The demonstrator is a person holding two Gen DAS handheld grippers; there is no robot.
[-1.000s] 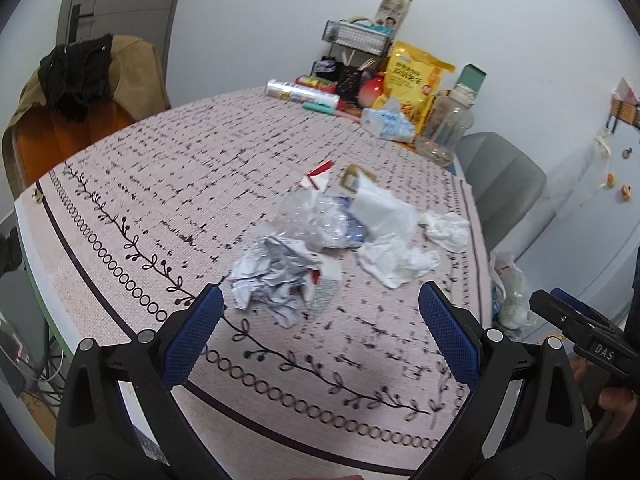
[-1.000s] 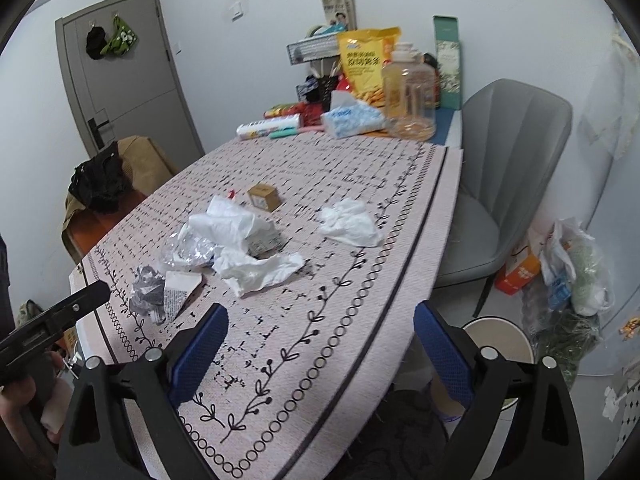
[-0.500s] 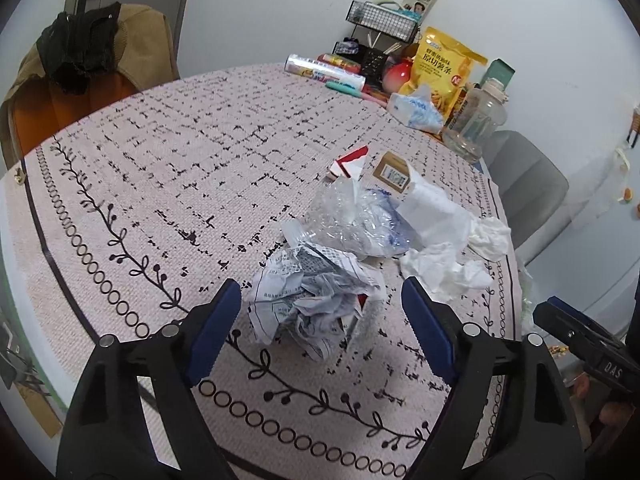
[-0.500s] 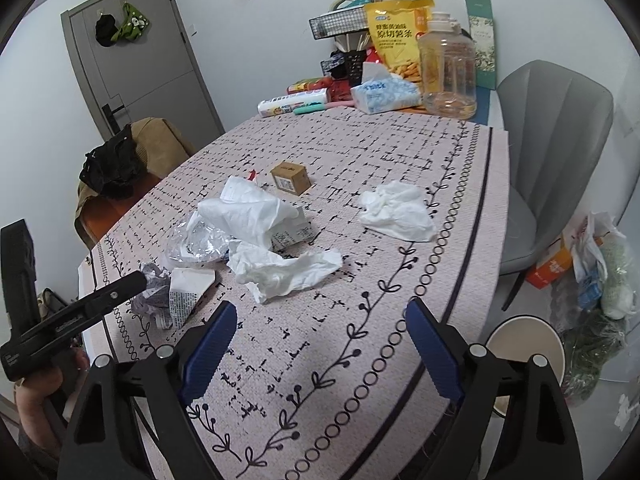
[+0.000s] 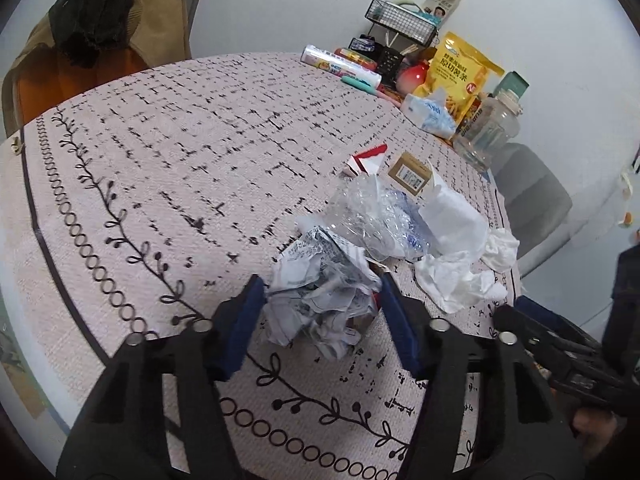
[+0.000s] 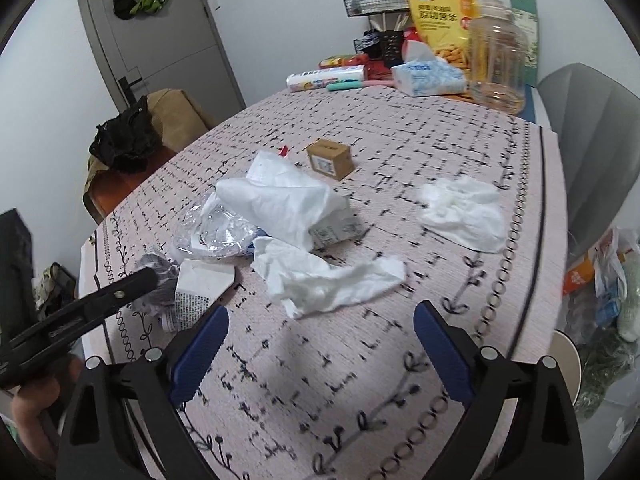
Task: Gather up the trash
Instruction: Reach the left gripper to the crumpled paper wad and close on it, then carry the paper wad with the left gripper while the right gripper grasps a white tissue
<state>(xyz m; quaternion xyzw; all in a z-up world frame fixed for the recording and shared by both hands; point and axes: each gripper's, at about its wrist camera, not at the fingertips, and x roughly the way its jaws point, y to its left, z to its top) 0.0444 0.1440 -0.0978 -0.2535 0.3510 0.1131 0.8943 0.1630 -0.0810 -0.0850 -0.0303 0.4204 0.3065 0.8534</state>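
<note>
**Left gripper closing on the printed paper wad**

Step in hand: first pickup. The left gripper (image 5: pixel 320 316) angles down at the table edge, jaws just been closing, the crumpled printed paper (image 5: pixel 320 300) between them; the pads look to touch its sides (a firm grip cannot be confirmed). The wad lies nearest the edge of the trash pile, just before the clear plastic wrap (image 5: pixel 372 216). Next: finish the squeeze, then lift. The right gripper (image 6: pixel 320 348) hovers wide and empty, short of the white tissue (image 6: pixel 324 280) beside that wrap.
</note>
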